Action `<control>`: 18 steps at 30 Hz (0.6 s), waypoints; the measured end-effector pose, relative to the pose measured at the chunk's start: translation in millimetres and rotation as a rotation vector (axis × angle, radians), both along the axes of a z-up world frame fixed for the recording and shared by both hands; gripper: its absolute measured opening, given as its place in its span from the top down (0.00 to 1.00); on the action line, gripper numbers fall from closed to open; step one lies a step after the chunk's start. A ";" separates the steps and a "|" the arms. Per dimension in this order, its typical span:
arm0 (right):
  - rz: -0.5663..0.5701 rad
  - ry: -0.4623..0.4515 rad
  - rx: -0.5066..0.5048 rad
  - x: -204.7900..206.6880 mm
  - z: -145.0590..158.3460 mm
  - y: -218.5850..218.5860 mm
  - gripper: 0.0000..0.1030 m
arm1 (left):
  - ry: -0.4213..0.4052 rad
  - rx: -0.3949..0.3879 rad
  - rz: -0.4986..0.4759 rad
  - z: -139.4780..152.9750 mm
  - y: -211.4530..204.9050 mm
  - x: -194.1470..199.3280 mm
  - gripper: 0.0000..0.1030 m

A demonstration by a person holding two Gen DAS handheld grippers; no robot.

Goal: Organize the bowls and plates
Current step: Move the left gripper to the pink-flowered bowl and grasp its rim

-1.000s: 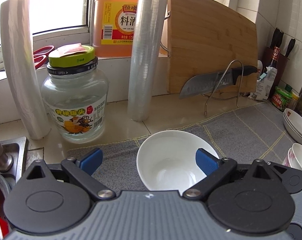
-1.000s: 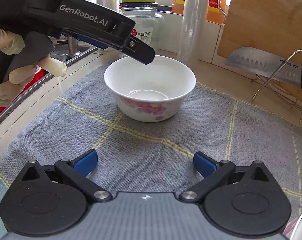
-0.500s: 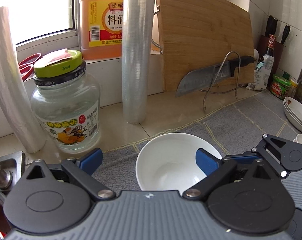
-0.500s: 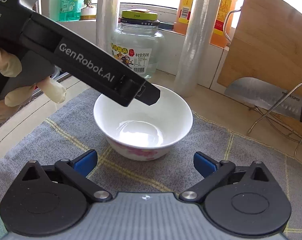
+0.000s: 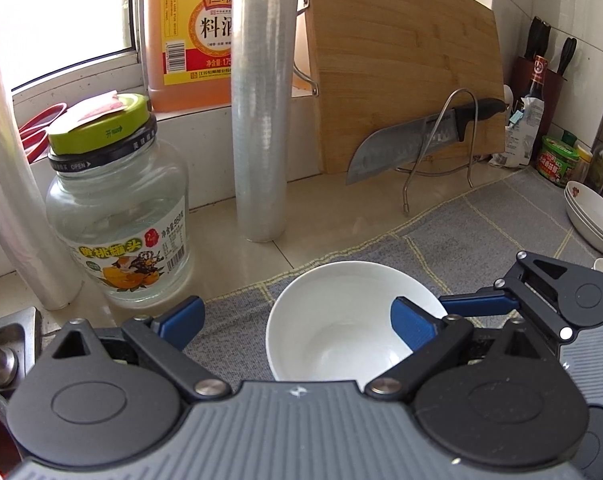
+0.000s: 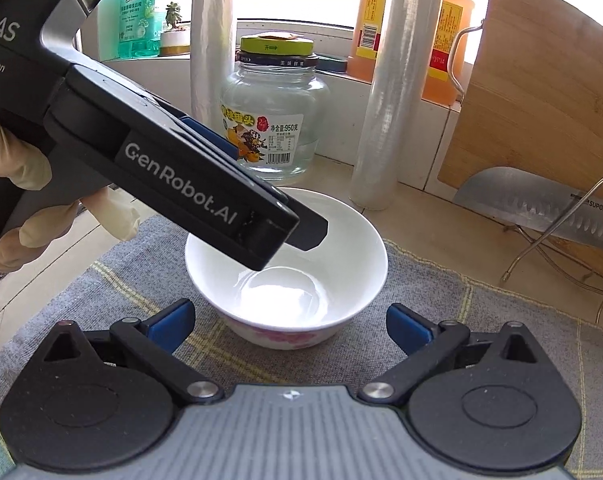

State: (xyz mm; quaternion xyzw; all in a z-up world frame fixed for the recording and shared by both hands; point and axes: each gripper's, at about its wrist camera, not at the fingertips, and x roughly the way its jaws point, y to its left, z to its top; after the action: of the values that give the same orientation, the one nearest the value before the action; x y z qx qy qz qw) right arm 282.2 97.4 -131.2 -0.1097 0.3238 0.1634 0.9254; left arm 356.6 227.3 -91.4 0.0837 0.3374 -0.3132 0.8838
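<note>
Left wrist view: the left gripper point(image 5: 297, 318) is seen with its blue fingers point(image 5: 181, 316) spread wide, one on either side of the near rim of a white bowl point(image 5: 341, 320). Whether either pad touches the rim cannot be told; the bowl's near edge is hidden behind the gripper body. The bowl stands on a grey checked mat point(image 5: 481, 224), near that mat's back left corner, close to the bare countertop point(image 5: 341, 200). The right gripper point(image 5: 513, 308) is partly seen at the bowl's right side, one blue finger reaching to the rim; its other finger is concealed.

Behind the bowl a glass jar with a green lid point(image 5: 117, 216), an upright roll of cling film point(image 5: 261, 120), a leaning wooden cutting board point(image 5: 405, 72) and a knife on a wire rack point(image 5: 417, 140) are noted. A stack of white dishes point(image 5: 589, 216) is cut off at the mat's right edge.

Right wrist view: the right gripper's fingers point(image 6: 169, 324) are spread apart, with the bowl's pink-flowered wall point(image 6: 285, 336) between them, not visibly touched. The bowl's left rim is covered by the left gripper's black body point(image 6: 181, 184), held by a gloved hand point(image 6: 25, 184) that is cut off at the frame edge. The fingertips of that gripper are hidden from this side.
</note>
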 end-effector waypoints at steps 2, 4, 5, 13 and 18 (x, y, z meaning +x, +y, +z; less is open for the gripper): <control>0.002 0.004 -0.005 1.8 -0.2 0.6 0.06 | 0.016 -0.004 -0.009 -0.8 -0.4 2.1 0.04; 0.003 0.001 -0.016 2.7 -0.7 1.3 0.08 | 0.029 -0.013 -0.015 -0.8 0.4 3.4 0.04; 0.005 0.003 -0.015 3.2 -0.9 1.2 0.09 | 0.032 -0.015 -0.017 -0.6 0.3 3.8 0.05; 0.009 0.004 -0.009 3.5 -0.7 0.2 0.12 | 0.063 -0.020 -0.058 -1.9 -6.5 6.7 0.20; 0.016 0.008 -0.004 3.8 -0.3 0.5 0.15 | 0.098 -0.015 -0.082 -6.3 -11.3 10.2 0.32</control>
State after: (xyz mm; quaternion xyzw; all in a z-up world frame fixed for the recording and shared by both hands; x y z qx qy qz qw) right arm 286.0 97.9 -131.5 -0.1133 0.3271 0.1704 0.9225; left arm 366.8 216.0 -97.7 0.0754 0.3743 -0.3556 0.8531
